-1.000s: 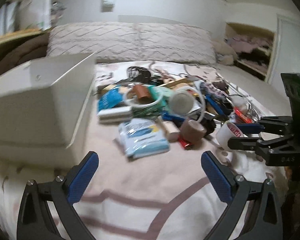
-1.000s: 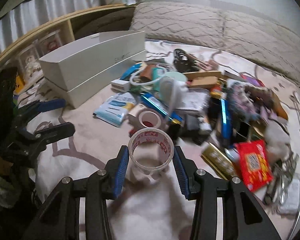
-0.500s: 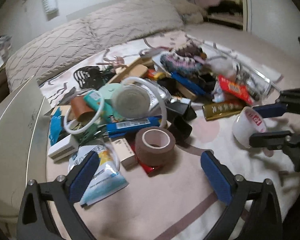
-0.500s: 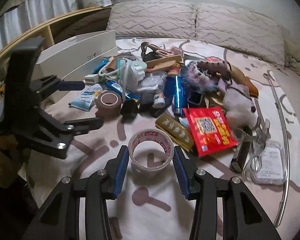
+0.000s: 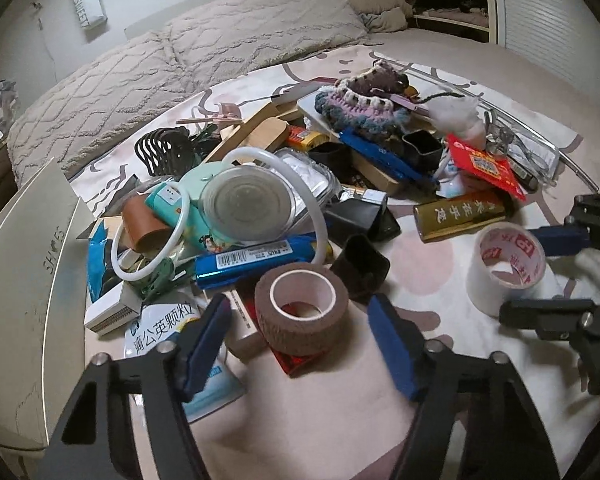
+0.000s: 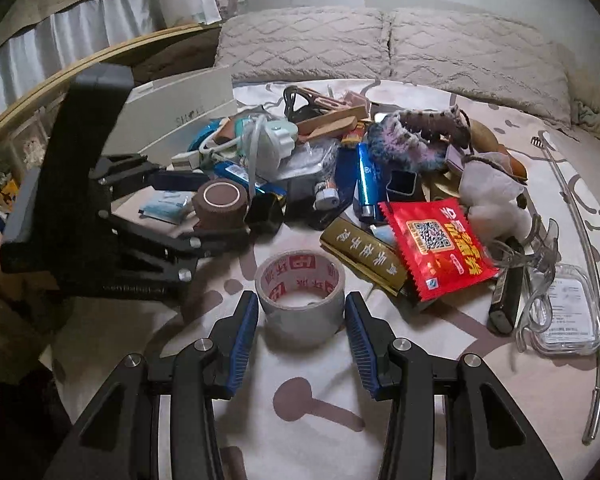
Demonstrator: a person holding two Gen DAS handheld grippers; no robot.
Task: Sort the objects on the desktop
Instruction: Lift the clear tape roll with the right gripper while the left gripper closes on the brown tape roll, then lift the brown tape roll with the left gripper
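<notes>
A white shoe box (image 5: 24, 280) lies closed at the left edge of the bed (image 5: 440, 76); its contents are hidden. Beside it a heap of small things covers the bedspread, among them a clear round lid (image 5: 246, 204) and a black cup (image 5: 422, 148). The left gripper (image 5: 300, 340) has its jaws closing around the brown tape roll (image 5: 302, 308), which stands between them at the near edge of the heap; the pads are not yet pressing it. The right gripper (image 6: 302, 340) holds the white printed tape roll (image 6: 300, 296) clamped between its jaws, low over the bedspread. Whether that roll rests on the bed is hard to make out.
</notes>
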